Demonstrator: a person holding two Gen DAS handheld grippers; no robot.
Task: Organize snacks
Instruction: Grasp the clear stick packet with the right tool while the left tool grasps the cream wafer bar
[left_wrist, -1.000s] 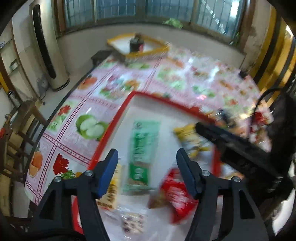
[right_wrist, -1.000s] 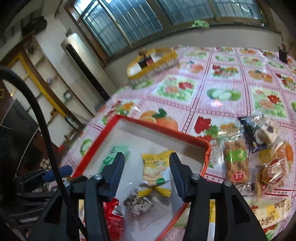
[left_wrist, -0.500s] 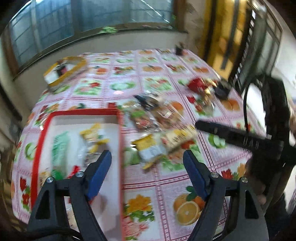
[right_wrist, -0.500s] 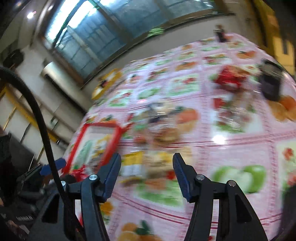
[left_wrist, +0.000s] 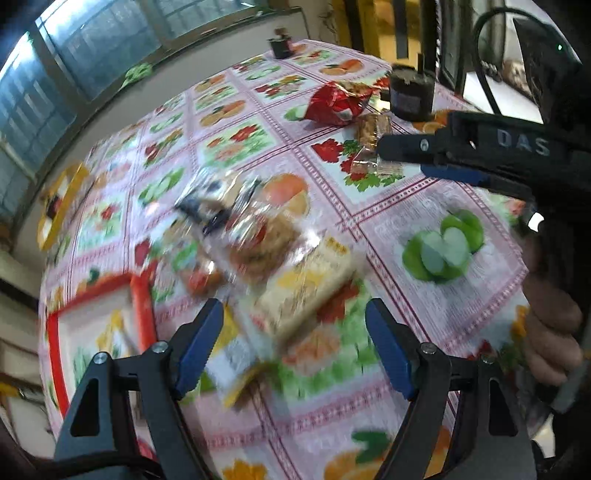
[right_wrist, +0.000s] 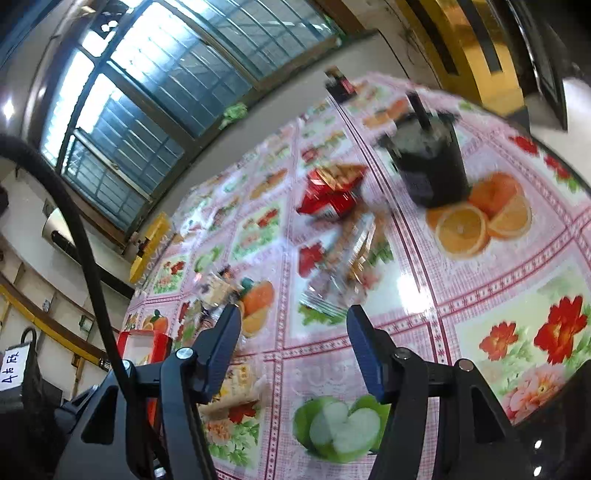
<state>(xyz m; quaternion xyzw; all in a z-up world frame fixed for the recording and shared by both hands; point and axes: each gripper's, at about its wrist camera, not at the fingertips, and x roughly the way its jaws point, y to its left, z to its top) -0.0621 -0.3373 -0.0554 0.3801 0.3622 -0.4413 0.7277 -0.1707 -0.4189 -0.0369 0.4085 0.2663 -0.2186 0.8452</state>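
Both my grippers are spread wide with nothing between the blue pads: left gripper (left_wrist: 295, 343), right gripper (right_wrist: 293, 349). One red-rimmed white tray (left_wrist: 142, 306) sits at the table's left end, with blurred snack packets inside, count unclear. Beside the tray lies a loose pile of roughly four clear-wrapped snack packets (left_wrist: 258, 240), too smeared to count exactly, one pale rectangular biscuit pack (left_wrist: 306, 291) nearest my left gripper. Further right: one red crinkly snack bag (right_wrist: 330, 195), two small clear-wrapped brown biscuit packets (right_wrist: 347, 254), one black cylindrical container (right_wrist: 430, 166). All on the fruit-and-flower plastic tablecloth (right_wrist: 517, 280). Versus half a second ago, both views have swung right, away from the tray; my right gripper now faces the red bag.
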